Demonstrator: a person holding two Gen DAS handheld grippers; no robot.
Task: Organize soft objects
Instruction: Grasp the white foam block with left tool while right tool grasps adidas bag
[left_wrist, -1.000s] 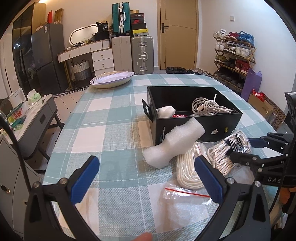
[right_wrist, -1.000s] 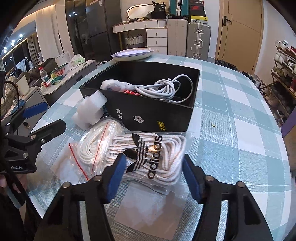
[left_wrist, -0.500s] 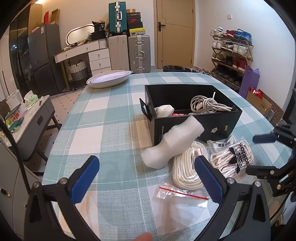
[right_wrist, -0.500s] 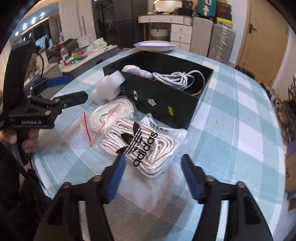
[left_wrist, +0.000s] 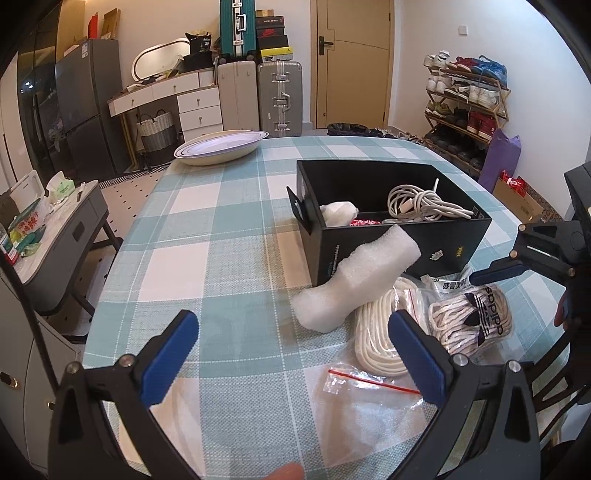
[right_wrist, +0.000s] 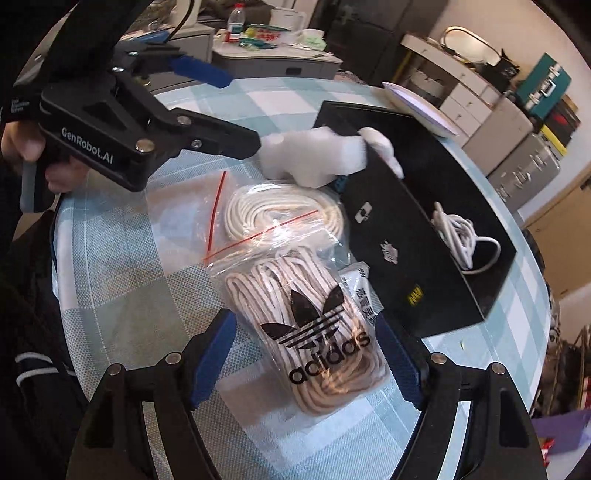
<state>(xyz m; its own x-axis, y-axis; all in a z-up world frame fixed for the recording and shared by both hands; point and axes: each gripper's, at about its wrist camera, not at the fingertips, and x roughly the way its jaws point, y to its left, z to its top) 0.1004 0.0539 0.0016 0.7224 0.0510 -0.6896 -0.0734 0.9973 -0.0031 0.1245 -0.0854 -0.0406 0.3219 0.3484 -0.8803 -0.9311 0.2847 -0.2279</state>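
Observation:
A clear bag of white laces with a black Adidas logo (right_wrist: 314, 306) lies on the checked tablecloth, just in front of the black box (right_wrist: 406, 258). My right gripper (right_wrist: 304, 321) stands open over it, a blue finger on either side of the bag and not pressing it. Beside it lie a bagged coil of white rope (left_wrist: 373, 332) and a white foam piece (left_wrist: 354, 280) that leans on the box (left_wrist: 399, 254). A white cable (left_wrist: 421, 203) and a white wad lie inside the box. My left gripper (left_wrist: 291, 343) hangs open over the cloth, holding nothing.
A flat, empty zip bag with a red strip (left_wrist: 369, 391) lies near the table's front edge. A white plate (left_wrist: 221, 147) sits at the far side. Left of the table stands a grey side cabinet (left_wrist: 62, 229); suitcases and a shoe rack line the walls.
My right gripper has rolled and shifted sideways, and its jaws stand wider, now astride the lace bag. The left gripper has stayed put.

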